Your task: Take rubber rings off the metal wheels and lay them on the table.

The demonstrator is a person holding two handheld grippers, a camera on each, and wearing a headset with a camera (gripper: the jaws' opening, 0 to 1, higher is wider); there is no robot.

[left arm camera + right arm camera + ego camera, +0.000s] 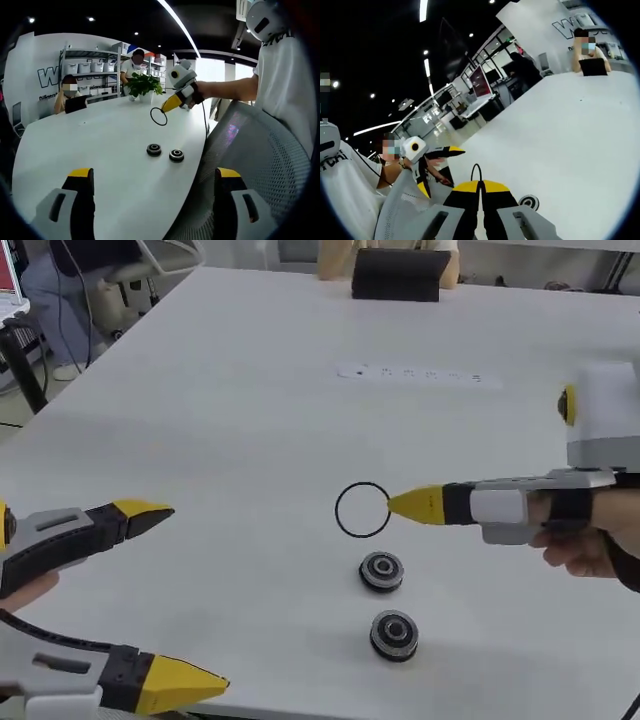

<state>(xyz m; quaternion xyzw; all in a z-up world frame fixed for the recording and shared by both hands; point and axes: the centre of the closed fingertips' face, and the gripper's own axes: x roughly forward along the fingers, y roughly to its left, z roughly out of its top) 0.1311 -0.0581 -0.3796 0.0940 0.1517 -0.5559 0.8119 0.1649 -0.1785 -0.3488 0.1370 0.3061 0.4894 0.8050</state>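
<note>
**Ring pinched in your right tongs, ready to set down**

Your right tongs [392, 505] are closed tight on one spot of the rim of a black rubber ring [361, 510]. It hangs just beyond the far wheel [381, 571] and, in the left gripper view, is clear of the tabletop [250, 420]. The near wheel [394, 634] lies flat just this side of the far wheel, close to it but not touching. Your left tongs [200, 596] are spread wide and hold nothing, well off to the left of the far wheel.

The ring looks thin, light and soft, yet it keeps its round shape while held at one point, so expect some spring. Rubber may cling to the tips, so lower it until it rests on the tabletop beyond the far wheel before you let go.

Both wheels have dark rims, and I cannot tell whether either carries a ring. They look small, hard and likely to slide. If you go for one, steady its body with one pair of tongs and pinch the rubber at the outer edge with the other.
</note>
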